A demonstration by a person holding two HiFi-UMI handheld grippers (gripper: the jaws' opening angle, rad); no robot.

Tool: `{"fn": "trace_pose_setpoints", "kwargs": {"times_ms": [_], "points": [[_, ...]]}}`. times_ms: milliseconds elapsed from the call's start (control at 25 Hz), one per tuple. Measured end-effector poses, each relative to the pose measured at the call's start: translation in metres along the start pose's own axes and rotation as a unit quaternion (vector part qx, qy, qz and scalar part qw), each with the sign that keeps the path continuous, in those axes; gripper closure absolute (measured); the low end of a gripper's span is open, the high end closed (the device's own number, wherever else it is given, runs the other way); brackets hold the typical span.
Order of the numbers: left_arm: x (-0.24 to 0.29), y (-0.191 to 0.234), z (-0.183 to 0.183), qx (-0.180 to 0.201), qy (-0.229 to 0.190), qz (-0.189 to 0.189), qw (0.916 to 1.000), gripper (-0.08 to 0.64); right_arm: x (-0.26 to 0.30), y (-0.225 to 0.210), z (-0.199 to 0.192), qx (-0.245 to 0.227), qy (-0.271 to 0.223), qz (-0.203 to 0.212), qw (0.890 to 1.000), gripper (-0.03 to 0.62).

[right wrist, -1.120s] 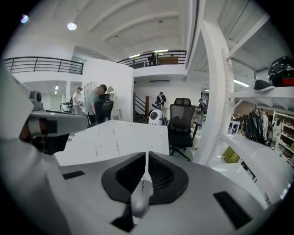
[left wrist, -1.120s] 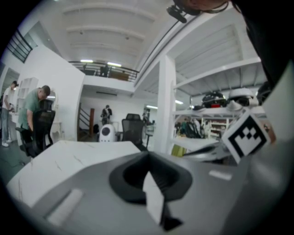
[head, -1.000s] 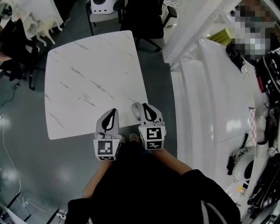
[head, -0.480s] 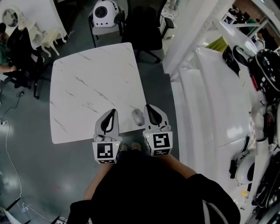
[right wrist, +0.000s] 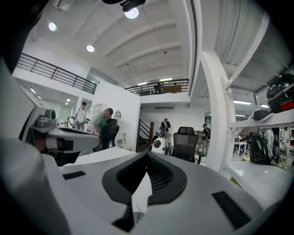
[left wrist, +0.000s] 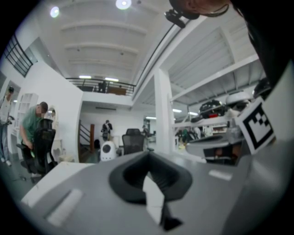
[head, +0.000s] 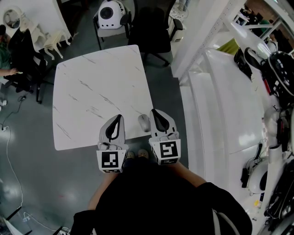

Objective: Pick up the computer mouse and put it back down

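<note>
A grey computer mouse (head: 144,122) lies on the white marble-patterned table (head: 98,87) near its front right corner. My right gripper (head: 156,113) hangs just right of the mouse, above the table's edge, with its jaws shut and empty. My left gripper (head: 117,118) hovers to the left of the mouse over the table's front edge, jaws shut and holding nothing. In the two gripper views each pair of jaws (left wrist: 149,158) (right wrist: 147,158) meets at the tips and points level across the room; the mouse is out of sight there.
A white robot vacuum-like unit (head: 110,11) and a black office chair (head: 154,25) stand behind the table. A long white bench (head: 225,110) with shelving and gear runs along the right. People stand far off by desks (right wrist: 103,121). Grey floor surrounds the table.
Both grippers have risen from the table, the right one away from the mouse, which now lies fully visible beside it. The head camera shifted slightly.
</note>
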State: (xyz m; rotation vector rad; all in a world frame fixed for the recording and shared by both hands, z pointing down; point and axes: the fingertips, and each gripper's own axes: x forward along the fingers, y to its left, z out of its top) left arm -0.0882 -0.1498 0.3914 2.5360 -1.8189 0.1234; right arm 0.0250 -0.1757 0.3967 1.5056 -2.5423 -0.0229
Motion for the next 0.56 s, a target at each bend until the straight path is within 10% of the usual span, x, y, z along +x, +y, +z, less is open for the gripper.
{"fn": "trace_pose_setpoints", "kwargs": {"times_ms": [560], "points": [[0.0011,-0.0077,0.0009,-0.003,-0.01,-0.003,0.9999,0.552,-0.0018,-0.0036,-0.0054,0.006,0.0,0.005,1.0,0.572]]}}
